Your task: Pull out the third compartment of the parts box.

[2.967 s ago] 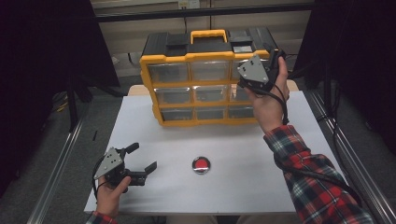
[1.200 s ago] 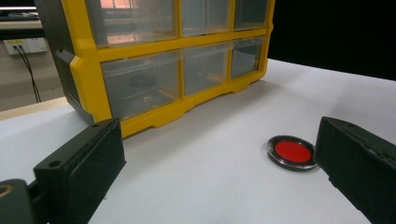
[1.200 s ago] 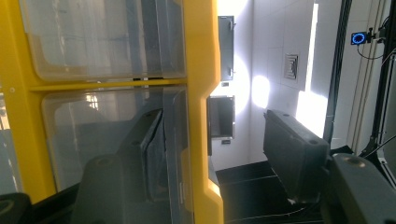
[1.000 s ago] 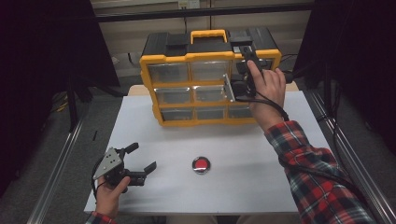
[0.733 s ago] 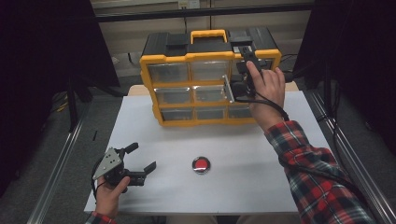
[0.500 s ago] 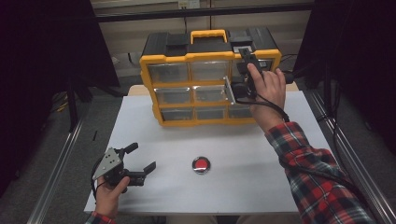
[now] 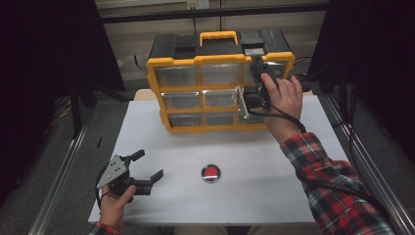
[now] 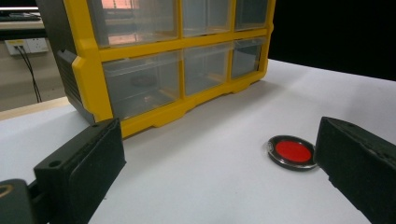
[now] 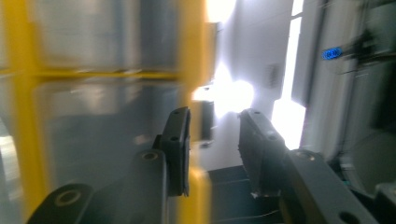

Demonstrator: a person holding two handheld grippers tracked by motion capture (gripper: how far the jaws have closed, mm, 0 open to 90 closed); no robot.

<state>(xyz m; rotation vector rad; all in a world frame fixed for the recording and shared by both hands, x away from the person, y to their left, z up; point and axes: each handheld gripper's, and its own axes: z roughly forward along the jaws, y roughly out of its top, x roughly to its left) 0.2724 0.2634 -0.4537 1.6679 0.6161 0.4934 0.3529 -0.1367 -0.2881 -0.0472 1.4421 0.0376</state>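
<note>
Yellow-framed organizer [image 7: 205, 93], clear drawers

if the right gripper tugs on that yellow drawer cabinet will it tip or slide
The drawer cabinet is tall on a narrow base, so a high pull may tip it. Its clear drawers look mostly empty, so it is probably light. On the smooth white table it would likely slide.

The drawer cabinet [image 7: 220, 81] stands at the far edge of the desk [image 7: 293, 196], with the right gripper [image 7: 254, 95] at its right-hand drawers; the round tin [image 7: 211, 173] lies on the desk in front of the cabinet, well apart from it. The left gripper [image 7: 142, 171] sits at the near left of the desk, left of the tin.
</note>
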